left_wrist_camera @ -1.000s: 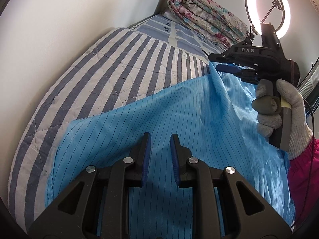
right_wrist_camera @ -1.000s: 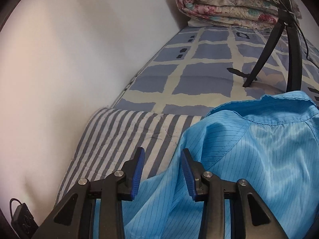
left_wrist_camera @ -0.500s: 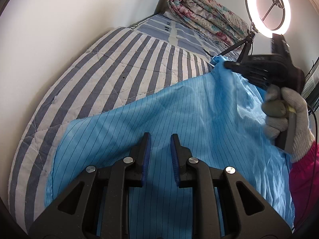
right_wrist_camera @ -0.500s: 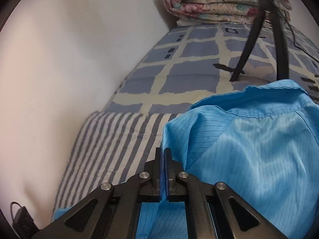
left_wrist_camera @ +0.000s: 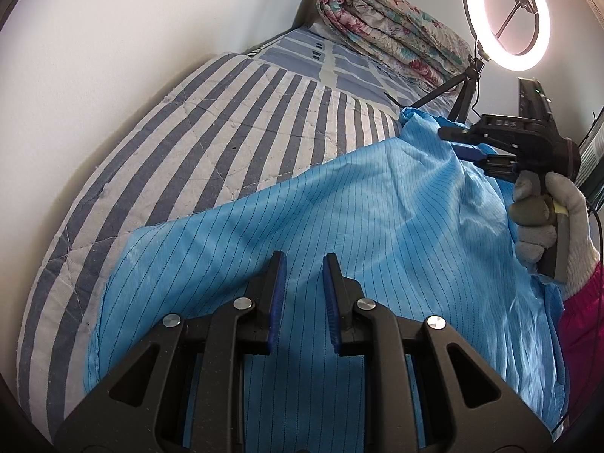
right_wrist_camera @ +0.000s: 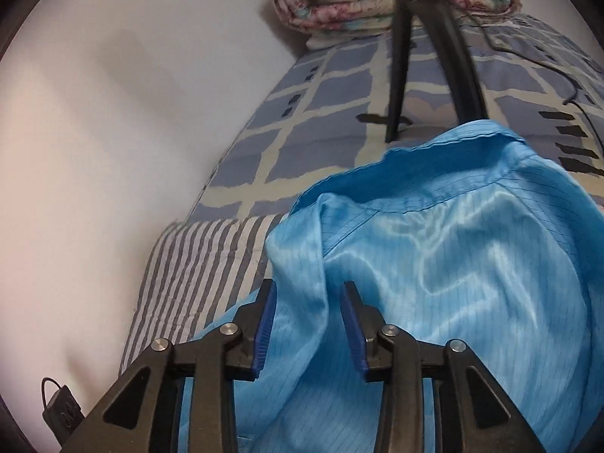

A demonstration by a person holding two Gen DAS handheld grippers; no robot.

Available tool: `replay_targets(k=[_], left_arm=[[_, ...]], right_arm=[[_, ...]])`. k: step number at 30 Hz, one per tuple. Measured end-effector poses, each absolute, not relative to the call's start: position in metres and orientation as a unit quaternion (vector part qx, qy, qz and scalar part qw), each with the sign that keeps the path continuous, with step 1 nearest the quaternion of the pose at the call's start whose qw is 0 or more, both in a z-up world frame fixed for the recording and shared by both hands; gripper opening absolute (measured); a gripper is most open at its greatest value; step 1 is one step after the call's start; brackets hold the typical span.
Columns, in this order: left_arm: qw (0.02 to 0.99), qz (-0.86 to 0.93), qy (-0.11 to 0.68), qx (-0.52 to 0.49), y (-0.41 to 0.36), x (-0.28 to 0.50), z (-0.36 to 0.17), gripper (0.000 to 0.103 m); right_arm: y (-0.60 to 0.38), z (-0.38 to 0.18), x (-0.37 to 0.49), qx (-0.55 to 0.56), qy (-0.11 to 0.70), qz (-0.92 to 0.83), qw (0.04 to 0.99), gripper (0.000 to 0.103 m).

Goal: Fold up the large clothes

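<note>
A large light-blue garment (left_wrist_camera: 377, 207) with thin dark pinstripes lies spread over the bed. My left gripper (left_wrist_camera: 304, 264) hovers low over its near part, jaws a little apart, nothing pinched between them. A gloved hand holds my right gripper (left_wrist_camera: 458, 143) at the garment's raised far corner, close to the tripod. In the right wrist view the right gripper (right_wrist_camera: 308, 290) has its jaws opening. A loose fold of the garment (right_wrist_camera: 453, 264) stands between the blue pads, which do not press on it. The collar edge bunches up beyond.
A grey-striped quilt (left_wrist_camera: 226, 132) covers the near bed and a blue checked sheet (right_wrist_camera: 321, 120) the far part. A folded floral quilt (left_wrist_camera: 385, 37) lies at the head. A ring light (left_wrist_camera: 506, 15) stands on a tripod (right_wrist_camera: 400, 56). The wall runs along the left.
The right gripper closed on the garment's edge, carried it toward the tripod, and its jaws now stand apart again. The left gripper has not moved.
</note>
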State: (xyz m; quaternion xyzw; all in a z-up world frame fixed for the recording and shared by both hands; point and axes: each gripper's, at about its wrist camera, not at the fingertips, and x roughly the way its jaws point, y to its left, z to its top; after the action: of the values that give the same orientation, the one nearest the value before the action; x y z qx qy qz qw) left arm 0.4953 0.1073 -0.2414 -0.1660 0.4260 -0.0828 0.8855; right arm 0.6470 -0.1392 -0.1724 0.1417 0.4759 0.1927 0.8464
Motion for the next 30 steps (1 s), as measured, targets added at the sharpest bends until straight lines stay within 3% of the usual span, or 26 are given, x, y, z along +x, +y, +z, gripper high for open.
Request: replay_targets(k=[2, 3, 7, 9, 10, 12, 15, 26, 29, 30], left_arm=[[0.885, -0.081, 0.426, -0.168, 0.108, 0.495, -0.241, 0.019], [0.886, -0.076, 0.423, -0.172, 0.11, 0.495, -0.241, 0.019], [0.885, -0.073, 0.421, -0.185, 0.115, 0.495, -0.241, 0.019], [0.886, -0.072, 0.421, -0.183, 0.116, 0.495, -0.241, 0.019], [0.885, -0.074, 0.421, -0.183, 0.117, 0.496, -0.241, 0.019], [0.884, -0.078, 0.42, -0.188, 0.12, 0.494, -0.241, 0.019], [0.885, -0.087, 0.412, -0.198, 0.125, 0.488, -0.232, 0.019], [0.904, -0.12, 0.394, -0.118, 0.116, 0.385, -0.122, 0.019], [0.91, -0.123, 0.384, -0.095, 0.115, 0.339, -0.086, 0.034], [0.911, -0.123, 0.382, -0.093, 0.114, 0.329, -0.078, 0.035]], right_arm=[[-0.123, -0.173, 0.65, 0.108, 0.48, 0.181, 0.852, 0.02], [-0.115, -0.173, 0.65, 0.096, 0.476, 0.184, 0.854, 0.002], [-0.102, -0.172, 0.654, 0.048, 0.452, 0.128, 0.881, 0.0], [-0.105, -0.167, 0.652, 0.058, 0.444, 0.133, 0.884, 0.007], [-0.111, -0.162, 0.647, 0.074, 0.437, 0.136, 0.886, 0.031], [-0.126, -0.155, 0.636, 0.124, 0.432, 0.165, 0.878, 0.044], [-0.144, -0.151, 0.607, 0.173, 0.442, 0.192, 0.859, 0.044], [-0.166, -0.103, 0.442, 0.131, 0.451, 0.247, 0.847, 0.044], [-0.169, -0.072, 0.393, 0.122, 0.435, 0.265, 0.852, 0.044], [-0.17, -0.061, 0.38, 0.12, 0.429, 0.27, 0.854, 0.044]])
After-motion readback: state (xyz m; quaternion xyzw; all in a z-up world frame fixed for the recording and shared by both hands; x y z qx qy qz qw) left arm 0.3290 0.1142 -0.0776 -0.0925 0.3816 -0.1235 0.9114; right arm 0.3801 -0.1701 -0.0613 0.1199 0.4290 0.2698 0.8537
